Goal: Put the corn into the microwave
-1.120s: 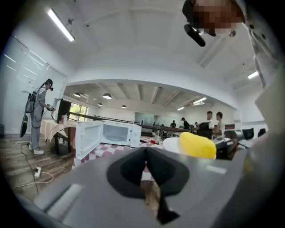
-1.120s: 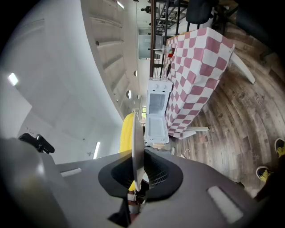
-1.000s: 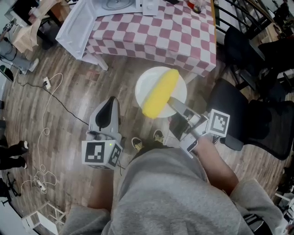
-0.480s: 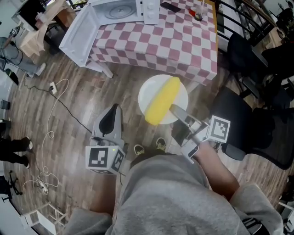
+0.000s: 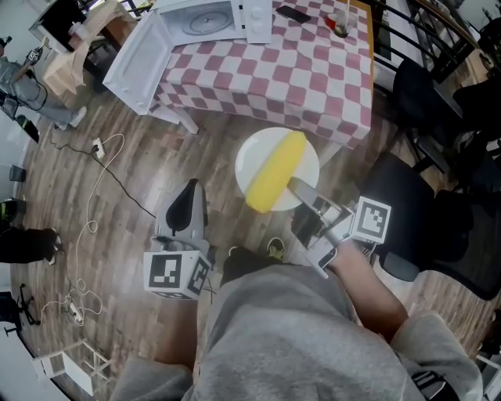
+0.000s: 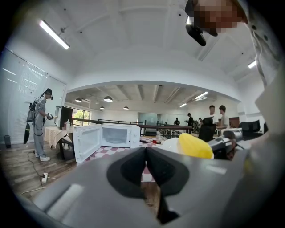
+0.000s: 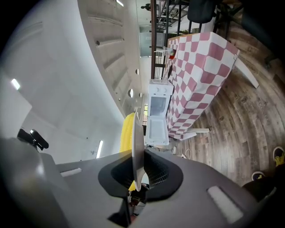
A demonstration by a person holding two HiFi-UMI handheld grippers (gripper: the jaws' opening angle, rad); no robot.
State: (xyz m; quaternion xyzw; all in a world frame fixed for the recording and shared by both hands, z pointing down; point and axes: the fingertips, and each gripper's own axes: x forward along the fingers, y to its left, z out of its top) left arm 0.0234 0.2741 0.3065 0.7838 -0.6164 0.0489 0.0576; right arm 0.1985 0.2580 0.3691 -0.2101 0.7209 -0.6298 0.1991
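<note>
- Wood floor (image 5: 117, 180) fills most of the head view.
- Table (image 5: 297, 70) with pink-white checked cloth at top of head view, beyond the plate.
- Wearer's grey top (image 5: 297, 337) at bottom centre.
- Black chair (image 5: 407, 211) at right, near the right arm.
- White microwave (image 5: 207, 17) on the table's far left corner, door (image 5: 137, 63) swung wide open and hanging past the table edge; cavity looks empty in the left gripper view (image 6: 118, 136).
- White plate (image 5: 252, 157) held in the air over the floor, just short of the table edge.
- Right gripper (image 5: 296, 188) pinches the plate's near rim; in its own view the jaws clamp the rim (image 7: 136, 142) edge-on.
- Left gripper (image 5: 192, 186) to the left of the plate, apart from it, over bare floor; jaws pressed together, nothing between them (image 6: 146, 153).
- Corn (image 5: 274, 172), yellow, lies diagonally across the plate and well apart from the microwave; one end overhangs the near-left rim.
- White cable (image 5: 94, 188) loops on the floor at left.
- Person (image 6: 40, 122) stands far left in the left gripper view.
</note>
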